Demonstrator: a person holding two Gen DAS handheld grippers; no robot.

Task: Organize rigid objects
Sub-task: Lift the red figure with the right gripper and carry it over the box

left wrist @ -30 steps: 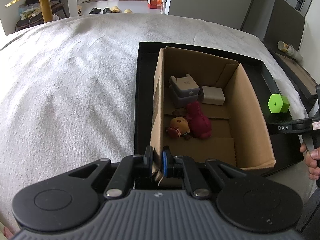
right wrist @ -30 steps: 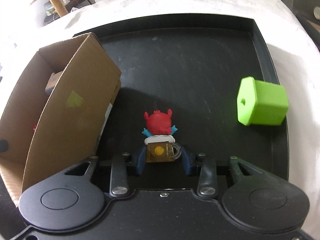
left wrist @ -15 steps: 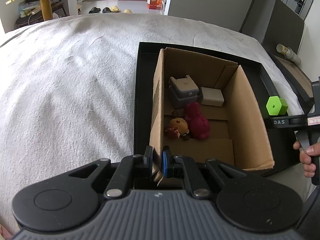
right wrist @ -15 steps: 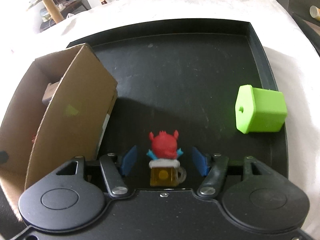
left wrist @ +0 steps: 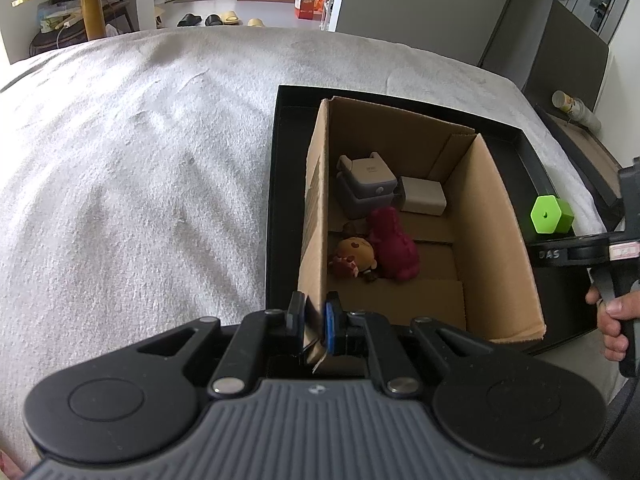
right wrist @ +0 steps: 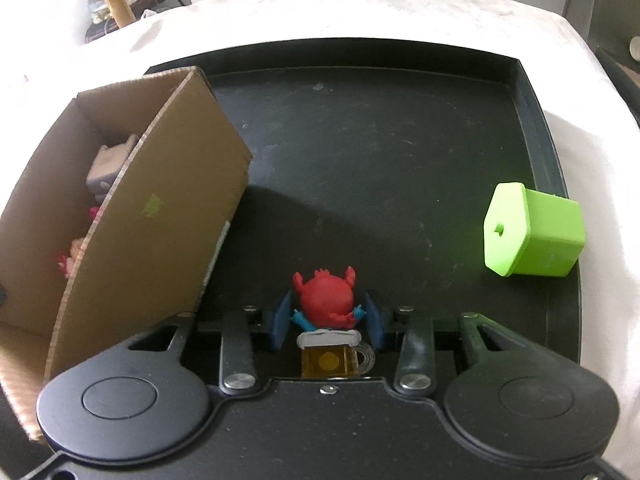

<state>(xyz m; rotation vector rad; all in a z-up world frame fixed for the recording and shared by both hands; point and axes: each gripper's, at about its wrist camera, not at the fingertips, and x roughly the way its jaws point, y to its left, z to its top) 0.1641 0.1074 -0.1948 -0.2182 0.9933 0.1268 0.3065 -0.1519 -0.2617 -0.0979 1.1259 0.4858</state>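
My left gripper [left wrist: 314, 320] is shut on the near left wall of the cardboard box [left wrist: 316, 216], which stands on a black tray [left wrist: 272, 200]. Inside the box lie grey chargers [left wrist: 366, 188], a white block [left wrist: 424, 200], a dark red toy [left wrist: 392, 240] and a small doll [left wrist: 354, 256]. My right gripper [right wrist: 327, 320] has its blue pads closed against a red crab figure [right wrist: 325, 298] on a yellow mug base [right wrist: 330, 362], low over the tray [right wrist: 380, 140]. A green hexagonal block [right wrist: 532, 232] lies at the tray's right edge.
The tray sits on a white blanket [left wrist: 140, 180]. The box [right wrist: 152, 220] stands left of my right gripper. My right gripper's body and the hand holding it [left wrist: 612, 312] show at the right of the left wrist view. A chair and clutter stand at the far left.
My right gripper opened around the crab figure half a second ago and has now closed on it again, further forward on the figure. The left gripper kept its hold on the box wall.
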